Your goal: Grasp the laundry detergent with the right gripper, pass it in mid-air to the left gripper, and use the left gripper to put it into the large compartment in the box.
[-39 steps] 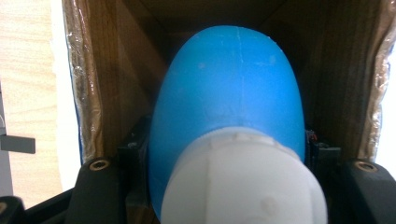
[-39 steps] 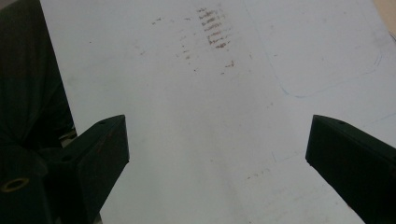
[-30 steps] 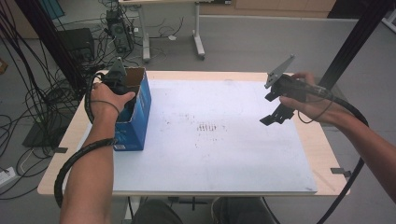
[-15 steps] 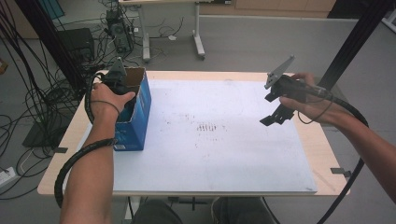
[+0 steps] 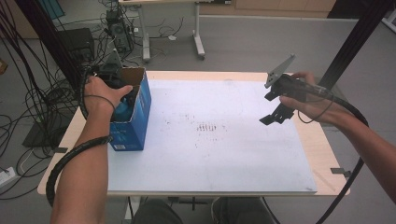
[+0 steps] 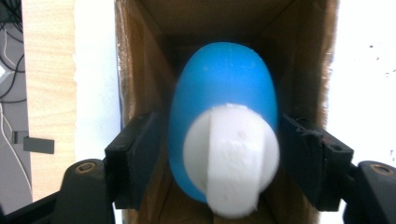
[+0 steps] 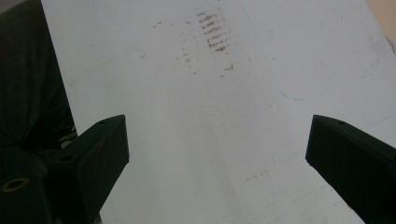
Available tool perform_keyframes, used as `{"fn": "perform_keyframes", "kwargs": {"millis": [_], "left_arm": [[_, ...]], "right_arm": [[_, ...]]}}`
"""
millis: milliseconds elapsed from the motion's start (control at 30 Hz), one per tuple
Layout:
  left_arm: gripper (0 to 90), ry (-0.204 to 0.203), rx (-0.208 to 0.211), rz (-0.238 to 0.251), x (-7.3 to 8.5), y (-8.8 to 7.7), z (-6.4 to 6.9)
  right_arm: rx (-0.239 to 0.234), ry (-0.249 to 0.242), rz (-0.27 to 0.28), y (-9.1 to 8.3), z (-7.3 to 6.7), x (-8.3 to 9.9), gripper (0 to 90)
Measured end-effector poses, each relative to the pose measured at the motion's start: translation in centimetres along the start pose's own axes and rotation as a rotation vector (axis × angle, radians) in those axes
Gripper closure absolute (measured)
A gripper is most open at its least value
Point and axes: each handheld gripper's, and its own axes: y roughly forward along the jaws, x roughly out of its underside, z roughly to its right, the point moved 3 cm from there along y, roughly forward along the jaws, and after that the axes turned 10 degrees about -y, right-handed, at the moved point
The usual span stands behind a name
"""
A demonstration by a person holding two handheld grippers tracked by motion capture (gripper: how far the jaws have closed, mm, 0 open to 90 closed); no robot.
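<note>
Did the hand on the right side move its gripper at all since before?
No. The right gripper hangs over the same spot by the right edge of the white mat as in the earlier high views, fingers wide open and empty.

From above the near edge we look forward and down over the whole surface [image 5: 210,154]. The left claw's camera peers closely into the open box [image 6: 299,56]; the right's looks down at the white sheet [image 7: 196,140], shared overhead.
</note>
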Motion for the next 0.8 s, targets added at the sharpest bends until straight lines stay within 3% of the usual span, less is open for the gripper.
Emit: {"fn": "perform_keyframes", "kwargs": {"millis": [433, 567, 800], "left_arm": [[24.5, 0.042, 0.001, 0.067, 0.7, -4.5, 0.9], [21.7, 0.074, 0.002, 0.068, 1.0, -5.4, 2.3], [17.5, 0.126, 0.047, 0.068, 1.4, -6.1, 5.8]], "right_arm": [[0.004, 0.017, -0.002, 0.0, 0.3, 0.1, 5.9], [0.008, 0.035, -0.008, 0.1, 0.7, 0.6, 5.9], [0.011, 0.053, -0.025, 0.3, 1.3, 1.2, 6.0]]}}
